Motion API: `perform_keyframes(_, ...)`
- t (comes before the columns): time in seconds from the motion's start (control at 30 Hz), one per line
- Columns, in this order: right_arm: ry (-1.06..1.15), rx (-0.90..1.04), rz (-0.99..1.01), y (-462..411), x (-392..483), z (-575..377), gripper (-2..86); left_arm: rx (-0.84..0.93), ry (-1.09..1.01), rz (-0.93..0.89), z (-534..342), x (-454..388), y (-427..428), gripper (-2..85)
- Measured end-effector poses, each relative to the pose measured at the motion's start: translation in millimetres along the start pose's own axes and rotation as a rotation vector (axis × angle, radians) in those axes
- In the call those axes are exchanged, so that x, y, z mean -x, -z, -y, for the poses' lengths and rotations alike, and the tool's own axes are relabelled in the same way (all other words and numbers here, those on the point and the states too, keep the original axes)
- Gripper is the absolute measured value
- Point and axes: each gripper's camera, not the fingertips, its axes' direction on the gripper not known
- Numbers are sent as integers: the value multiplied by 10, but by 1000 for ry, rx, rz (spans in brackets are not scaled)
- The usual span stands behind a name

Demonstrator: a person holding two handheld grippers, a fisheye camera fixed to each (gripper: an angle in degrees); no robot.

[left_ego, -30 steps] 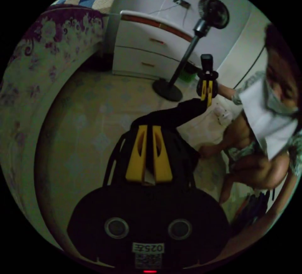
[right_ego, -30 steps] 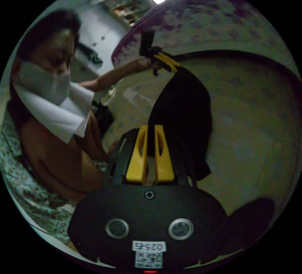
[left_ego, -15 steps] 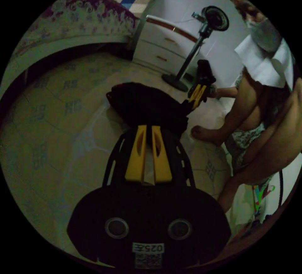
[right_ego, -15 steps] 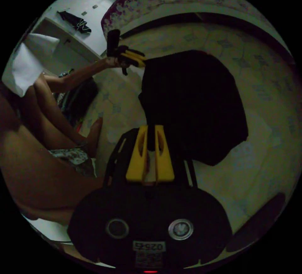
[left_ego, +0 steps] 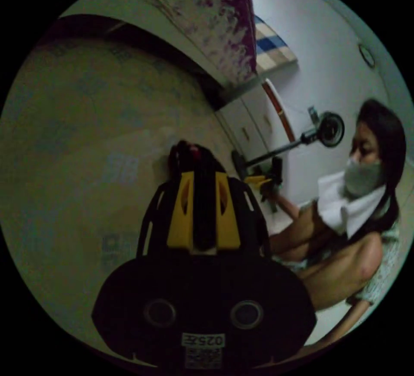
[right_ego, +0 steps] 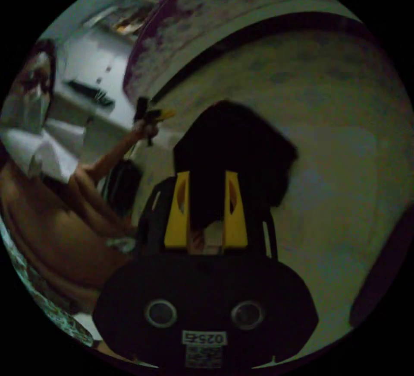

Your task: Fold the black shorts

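Black shorts (right_ego: 235, 151) are lying in a heap on the tiled floor (right_ego: 345, 169) beside the bed (right_ego: 224, 17).
I am keeping my right tongs (right_ego: 206, 203) parted wide over the near edge, pinching nothing; my left tongs (left_ego: 203, 210) are also standing apart, dark cloth showing in the gap, ungripped as far as I can judge, probably readying a new grasp.

My left gripper (left_ego: 203, 177) has matt yellow plastic jaws on a smooth black plastic body. At twelve o'clock, the black shorts (right_ego: 235, 151) look like soft, matt cloth. The tiled floor (left_ego: 86, 134) beneath looks smooth, faintly glossy.
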Motion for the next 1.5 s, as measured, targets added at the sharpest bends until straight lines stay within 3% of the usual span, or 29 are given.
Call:
perform_keyframes(0.1,-191,-157,-93,320,-533,95,121,55,68,11,561,-99,-147,52)
perform_keyframes(0.17,-315,-233,-1,385,-965,106,121,196,15,148,979,-205,-424,65)
perform_keyframes(0.27,-428,-280,114,360,-1335,75,121,290,79,165,1322,-182,-666,73)
perform_keyframes(0.43,-465,-219,86,254,-1500,103,122,416,180,157,1536,-186,-863,78)
perform_keyframes(0.67,-492,-240,196,109,-1630,264,102,489,216,210,1653,-399,-923,53)
perform_keyframes(0.97,-459,-241,26,130,-1290,381,3,453,200,248,1627,-886,-682,-11)
perform_keyframes(1.2,-496,-283,163,-126,-1214,410,34,303,217,192,1188,-1120,-455,-12)
perform_keyframes(1.3,-442,-302,111,-62,-941,413,69,259,148,279,1037,-1475,-189,-10)
perform_keyframes(1.43,-159,-264,73,-39,-23,552,31,162,-14,295,628,-2344,40,-13)
perform_keyframes(1.5,-42,-170,54,-287,448,632,6,232,-53,309,418,-2627,-87,-11)
